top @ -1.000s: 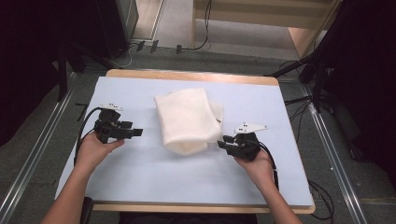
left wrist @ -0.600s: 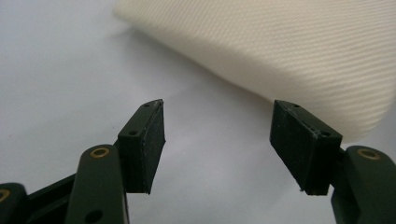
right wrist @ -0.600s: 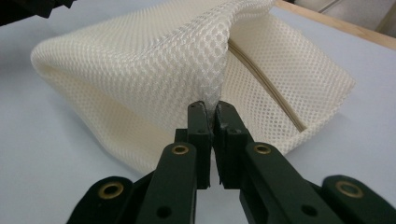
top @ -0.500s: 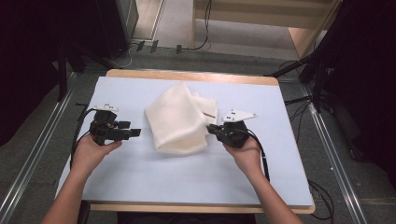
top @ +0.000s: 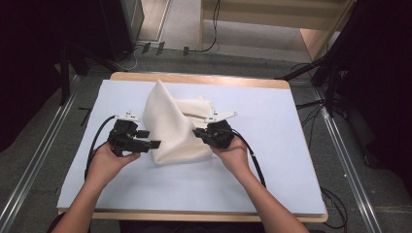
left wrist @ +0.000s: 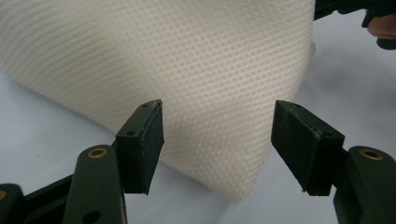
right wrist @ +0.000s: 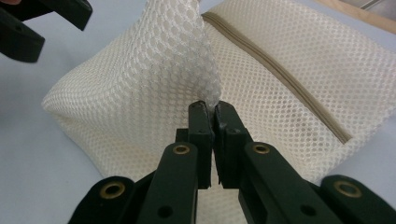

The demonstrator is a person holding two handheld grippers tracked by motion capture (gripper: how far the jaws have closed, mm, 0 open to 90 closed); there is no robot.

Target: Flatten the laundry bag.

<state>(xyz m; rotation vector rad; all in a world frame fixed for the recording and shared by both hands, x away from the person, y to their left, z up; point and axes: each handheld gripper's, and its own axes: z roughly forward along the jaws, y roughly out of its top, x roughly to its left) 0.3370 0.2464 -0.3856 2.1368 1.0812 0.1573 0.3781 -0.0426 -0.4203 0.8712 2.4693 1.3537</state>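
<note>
A cream mesh bag (top: 172,124) is seen at the middle of the pale blue table (top: 291,145), one layer pulled up into a tent-like peak while the rest lies flat on the far side, where a beige zipper band (right wrist: 280,70) is visible. The right gripper (top: 201,135) is clamped on a pinch of the mesh at the bag's right edge; its jaws have just been closing, and the fabric is nipped between the pads. The left gripper (top: 151,144) is held just beside the bag's near left corner with its jaws wide apart; the mesh is seen beyond the pads (left wrist: 144,135), which press on nothing
</note>
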